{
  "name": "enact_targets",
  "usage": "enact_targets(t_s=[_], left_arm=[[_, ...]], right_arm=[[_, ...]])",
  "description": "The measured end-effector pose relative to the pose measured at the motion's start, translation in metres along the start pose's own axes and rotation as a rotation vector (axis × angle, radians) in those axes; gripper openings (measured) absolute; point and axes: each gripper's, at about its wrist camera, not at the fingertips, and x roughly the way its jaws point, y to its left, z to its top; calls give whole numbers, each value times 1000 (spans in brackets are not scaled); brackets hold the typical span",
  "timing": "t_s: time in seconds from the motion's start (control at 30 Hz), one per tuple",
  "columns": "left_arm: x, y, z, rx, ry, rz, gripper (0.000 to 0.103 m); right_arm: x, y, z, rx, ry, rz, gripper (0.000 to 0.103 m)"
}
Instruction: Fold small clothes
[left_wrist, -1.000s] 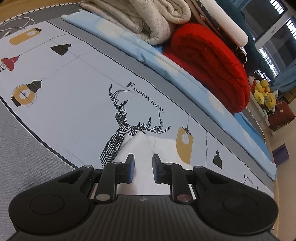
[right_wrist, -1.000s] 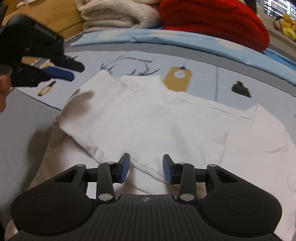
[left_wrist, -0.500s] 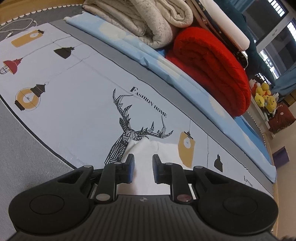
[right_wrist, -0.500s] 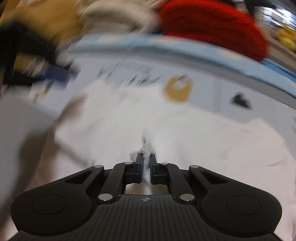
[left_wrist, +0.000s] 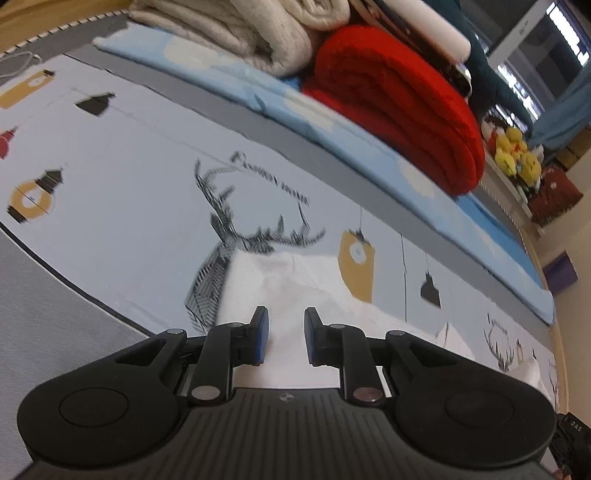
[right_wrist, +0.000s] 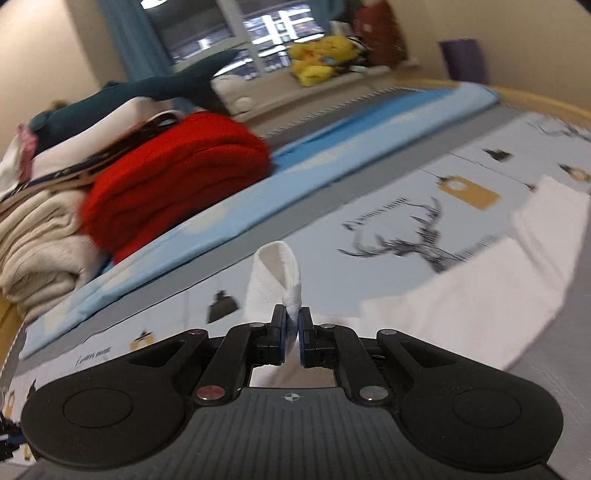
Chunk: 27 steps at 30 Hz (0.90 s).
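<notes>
A small white garment (left_wrist: 295, 280) lies on the printed mat (left_wrist: 129, 177), partly over a deer drawing. My left gripper (left_wrist: 285, 332) hovers over the garment's near part with its jaws a little apart; the cloth shows flat through the gap and nothing is pinched. In the right wrist view my right gripper (right_wrist: 291, 332) is shut on a fold of the white garment (right_wrist: 275, 273), which sticks up above the pads. The rest of the cloth (right_wrist: 461, 295) trails off to the right across the mat. This view is tilted and blurred.
A rolled red blanket (left_wrist: 399, 107) and folded beige blankets (left_wrist: 251, 33) sit on a light blue mat (left_wrist: 424, 177) along the far side. Yellow plush toys (left_wrist: 513, 158) and a purple box (left_wrist: 561, 273) stand beyond. A grey floor covering (left_wrist: 44, 314) borders the printed mat.
The right gripper closed on the garment's edge, then lifted and swung it sideways while rolling, so its view now tilts. The left gripper stayed over the garment, jaws unchanged.
</notes>
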Motion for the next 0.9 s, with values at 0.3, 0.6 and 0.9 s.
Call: enact_targets(t_s=[0.3,0.6,0.9], left_arm=[[26,-12,-14,77,99,18,21],[39,-13,-17,83,142,18,21],[39,-9,-14,101,153,18,21]], right_arm=[[40,-57,-20,238,254,-213,27],[59,-65,-21,318,292,-205,43],[35,-49,-4,313,170,-152,3]])
